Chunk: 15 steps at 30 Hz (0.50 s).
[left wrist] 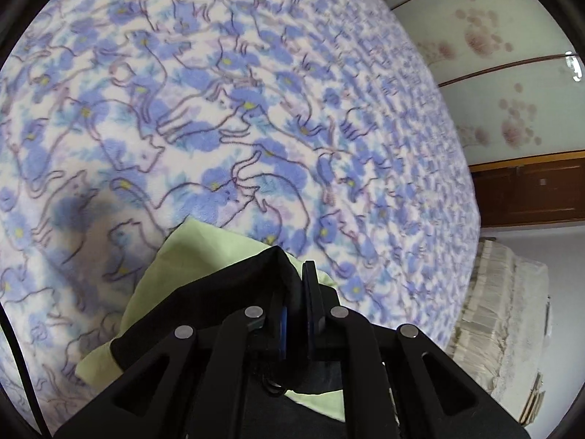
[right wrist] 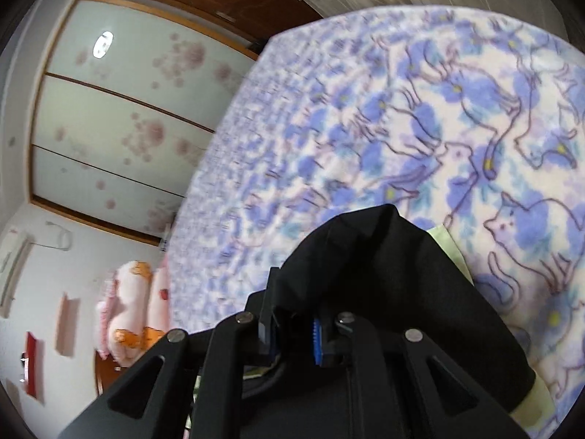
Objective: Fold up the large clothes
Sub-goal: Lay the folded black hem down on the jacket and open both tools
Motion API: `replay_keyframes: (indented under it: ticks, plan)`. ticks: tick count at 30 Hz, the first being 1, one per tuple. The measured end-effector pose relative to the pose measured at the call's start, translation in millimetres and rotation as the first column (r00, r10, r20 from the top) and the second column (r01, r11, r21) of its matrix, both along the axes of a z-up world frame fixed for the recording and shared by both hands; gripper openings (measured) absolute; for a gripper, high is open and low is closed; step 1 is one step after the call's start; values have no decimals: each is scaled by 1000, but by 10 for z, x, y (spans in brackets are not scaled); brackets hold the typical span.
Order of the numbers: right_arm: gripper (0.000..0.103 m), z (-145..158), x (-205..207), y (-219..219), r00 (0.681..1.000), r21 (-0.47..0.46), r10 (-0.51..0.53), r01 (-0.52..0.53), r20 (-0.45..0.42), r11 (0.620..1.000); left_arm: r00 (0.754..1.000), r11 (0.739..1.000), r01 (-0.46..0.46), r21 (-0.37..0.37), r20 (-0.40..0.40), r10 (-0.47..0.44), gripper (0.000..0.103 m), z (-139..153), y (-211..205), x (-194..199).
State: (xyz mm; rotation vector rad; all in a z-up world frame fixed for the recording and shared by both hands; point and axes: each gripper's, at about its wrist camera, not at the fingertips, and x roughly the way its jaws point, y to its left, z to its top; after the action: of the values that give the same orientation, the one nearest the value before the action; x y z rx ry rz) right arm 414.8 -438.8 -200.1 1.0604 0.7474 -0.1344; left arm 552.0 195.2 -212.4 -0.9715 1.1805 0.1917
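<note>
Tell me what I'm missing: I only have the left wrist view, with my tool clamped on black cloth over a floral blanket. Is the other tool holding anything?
Observer: Yes. The right tool is shut on the same black garment, which bunches up over its fingers.
Operator: Is the pale green part there too?
Observer: A strip of the green lining peeks out beside the black cloth, on the side toward the blanket.
Operator: Anything beyond the bed on that side?
Observer: A pink and orange plush toy lies past the bed's edge.
</note>
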Motion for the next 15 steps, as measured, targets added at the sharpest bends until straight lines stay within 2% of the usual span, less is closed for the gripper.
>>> replay_keyframes:
  ticks: [8, 10, 12, 14, 15]
  plan:
    - [25, -483, 469, -15, 989, -77, 30, -41, -143, 996, 990, 999, -1, 44, -138, 7, 5, -632, -24, 408]
    - [32, -610, 527, -15, 985, -69, 39, -51, -165, 996, 987, 997, 4, 83, -161, 9, 10, -708, -52, 460]
    - [42, -667, 538, 2, 985, -59, 38, -49, -166, 997, 991, 989, 25, 148, -135, -5, 31, -679, -106, 501]
    - [54, -654, 530, 18, 988, -54, 44, -52, -151, 997, 994, 971, 54, 231, -110, -29, 43, -576, -167, 544]
    - [55, -621, 532, 28, 988, -60, 48, -58, -147, 997, 994, 965, 70, 255, -97, -46, 48, -516, -194, 564]
